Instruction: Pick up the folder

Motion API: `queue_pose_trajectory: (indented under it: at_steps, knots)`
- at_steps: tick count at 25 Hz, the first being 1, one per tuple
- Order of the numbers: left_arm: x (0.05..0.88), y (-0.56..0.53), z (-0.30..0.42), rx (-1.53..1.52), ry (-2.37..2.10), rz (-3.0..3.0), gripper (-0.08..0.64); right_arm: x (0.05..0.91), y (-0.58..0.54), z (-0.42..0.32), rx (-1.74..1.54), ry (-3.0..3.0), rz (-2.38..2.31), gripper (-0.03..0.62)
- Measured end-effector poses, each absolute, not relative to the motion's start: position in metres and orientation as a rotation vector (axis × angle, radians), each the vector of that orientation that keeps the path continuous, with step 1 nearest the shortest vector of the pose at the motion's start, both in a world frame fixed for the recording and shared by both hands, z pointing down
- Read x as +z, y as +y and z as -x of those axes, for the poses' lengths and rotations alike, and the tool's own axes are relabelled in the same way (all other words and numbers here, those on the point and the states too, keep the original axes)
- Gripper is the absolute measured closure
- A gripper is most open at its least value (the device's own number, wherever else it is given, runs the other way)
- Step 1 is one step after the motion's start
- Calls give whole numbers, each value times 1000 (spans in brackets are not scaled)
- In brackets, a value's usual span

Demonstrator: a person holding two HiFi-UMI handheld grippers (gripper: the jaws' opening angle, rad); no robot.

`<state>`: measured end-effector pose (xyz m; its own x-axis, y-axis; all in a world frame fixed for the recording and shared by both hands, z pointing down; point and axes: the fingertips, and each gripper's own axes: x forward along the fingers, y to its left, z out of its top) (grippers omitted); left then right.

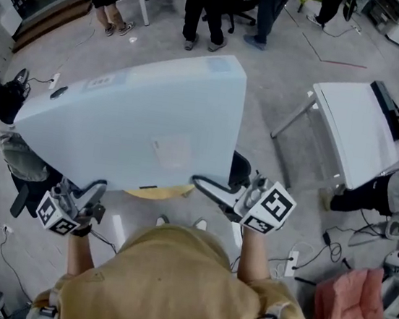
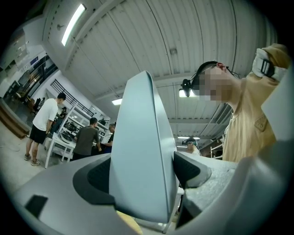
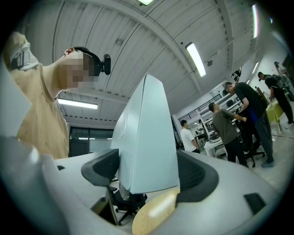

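Across the head view's middle, the pale blue folder is held up over the floor, with the left gripper at its 7 o'clock corner and the right gripper at 5 o'clock. Left gripper view: both pads clamp the folder's edge. Right gripper view: its pads squeeze the folder too

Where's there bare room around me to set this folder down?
The white table on the right has a mostly bare top, with a dark object only at its far edge. The grey floor between it and the folder is bare too. Crowded: cables and a pink seat lower right, people at the top.
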<state>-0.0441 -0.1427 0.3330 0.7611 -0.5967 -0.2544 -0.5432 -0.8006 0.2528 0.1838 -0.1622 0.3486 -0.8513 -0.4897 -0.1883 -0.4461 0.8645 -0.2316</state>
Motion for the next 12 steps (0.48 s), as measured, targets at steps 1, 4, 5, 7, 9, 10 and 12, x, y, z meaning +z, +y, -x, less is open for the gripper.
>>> queue_pose_trajectory:
  at_steps: [1, 4, 5, 7, 9, 10, 12]
  knots:
    - [332, -142, 46, -484, -921, -2791, 176, 348, -162, -182, -261, 2798, 705, 239]
    - [328, -139, 50, -484, -947, -2788, 175, 344, -163, -177, -250, 2802, 683, 239]
    - [327, -138, 51, -484, -955, -2788, 173, 343, -163, -175, -244, 2804, 677, 239]
    - [324, -136, 53, -488, -971, -2791, 172, 341, -163, -172, -232, 2809, 664, 238]
    - [321, -134, 55, -492, -983, -2795, 172, 338, -162, -170, -224, 2812, 655, 238]
    - [319, -133, 55, -493, -988, -2798, 172, 336, -161, -169, -219, 2813, 651, 238]
    - [316, -132, 57, -495, -999, -2804, 170, 332, -161, -168, -207, 2813, 645, 236]
